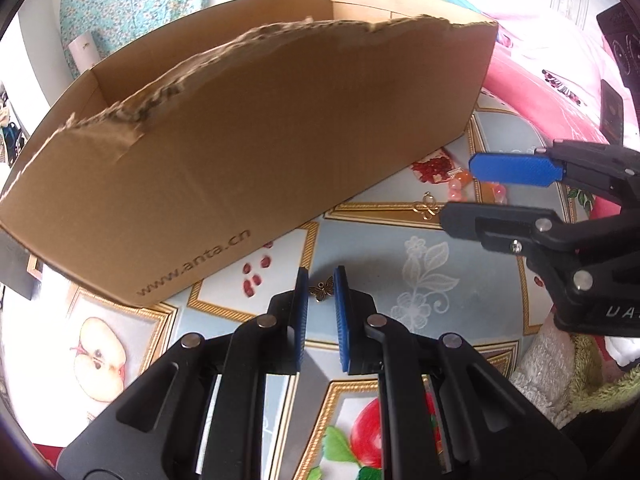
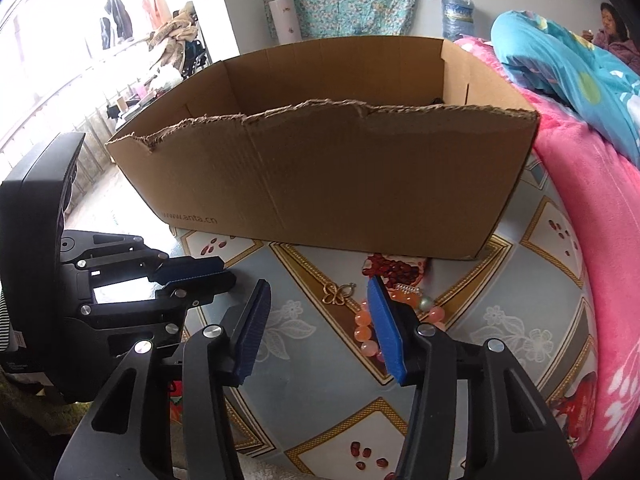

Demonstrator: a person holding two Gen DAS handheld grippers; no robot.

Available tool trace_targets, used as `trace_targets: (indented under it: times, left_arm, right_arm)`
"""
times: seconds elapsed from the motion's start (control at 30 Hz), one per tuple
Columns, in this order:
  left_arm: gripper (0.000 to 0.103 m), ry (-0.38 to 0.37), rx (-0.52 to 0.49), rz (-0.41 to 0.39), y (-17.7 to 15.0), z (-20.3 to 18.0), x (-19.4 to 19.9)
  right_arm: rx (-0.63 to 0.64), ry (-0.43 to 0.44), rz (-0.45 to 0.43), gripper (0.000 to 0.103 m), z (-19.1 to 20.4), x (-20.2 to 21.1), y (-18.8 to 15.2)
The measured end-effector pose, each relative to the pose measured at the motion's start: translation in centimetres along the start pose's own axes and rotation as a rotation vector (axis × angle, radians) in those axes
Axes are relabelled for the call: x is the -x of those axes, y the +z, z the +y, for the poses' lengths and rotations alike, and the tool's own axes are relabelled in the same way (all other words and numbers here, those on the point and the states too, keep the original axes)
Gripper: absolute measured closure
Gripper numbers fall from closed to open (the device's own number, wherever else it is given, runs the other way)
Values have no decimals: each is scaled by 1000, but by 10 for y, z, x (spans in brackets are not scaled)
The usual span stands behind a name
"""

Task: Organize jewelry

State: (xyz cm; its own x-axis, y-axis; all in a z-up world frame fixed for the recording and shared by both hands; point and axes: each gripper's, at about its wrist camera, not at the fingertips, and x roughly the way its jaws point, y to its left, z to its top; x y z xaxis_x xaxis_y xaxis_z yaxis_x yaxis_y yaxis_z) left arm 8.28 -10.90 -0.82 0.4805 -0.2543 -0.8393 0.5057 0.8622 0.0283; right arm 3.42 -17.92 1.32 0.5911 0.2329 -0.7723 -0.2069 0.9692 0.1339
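Covering the table, a fruit-print cloth [image 2: 320, 364]; left hand-held gripper [image 1: 321, 280] grasping a butterfly charm [image 1: 321, 289], right [image 2: 320, 300] released.

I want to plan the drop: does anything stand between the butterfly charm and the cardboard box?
Only the cardboard box's own torn front wall, rising just behind the butterfly charm; the charm must be lifted over it.

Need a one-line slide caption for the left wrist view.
Left tongs nearly closed around a bronze butterfly charm beside the cardboard box; right tongs open over the orange bead bracelet.
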Motion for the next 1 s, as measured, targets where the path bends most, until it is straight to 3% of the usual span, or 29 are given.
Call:
trace_targets:
  times: [0.27, 0.7, 0.83, 1.0]
  left_arm:
    - [91, -3, 17, -9, -6, 13, 3]
    - [91, -17, 34, -32, -14, 23, 8]
    - [91, -22, 46, -43, -17, 25, 10]
    - [91, -28, 50, -43, -18, 28, 12]
  right_arm:
    - [-21, 40, 87, 54, 4, -14, -7]
    - [3, -73, 106, 54, 3, -21, -6]
    - [48, -138, 92, 61, 12, -22, -3]
    - [59, -139, 104, 65, 16, -29, 0]
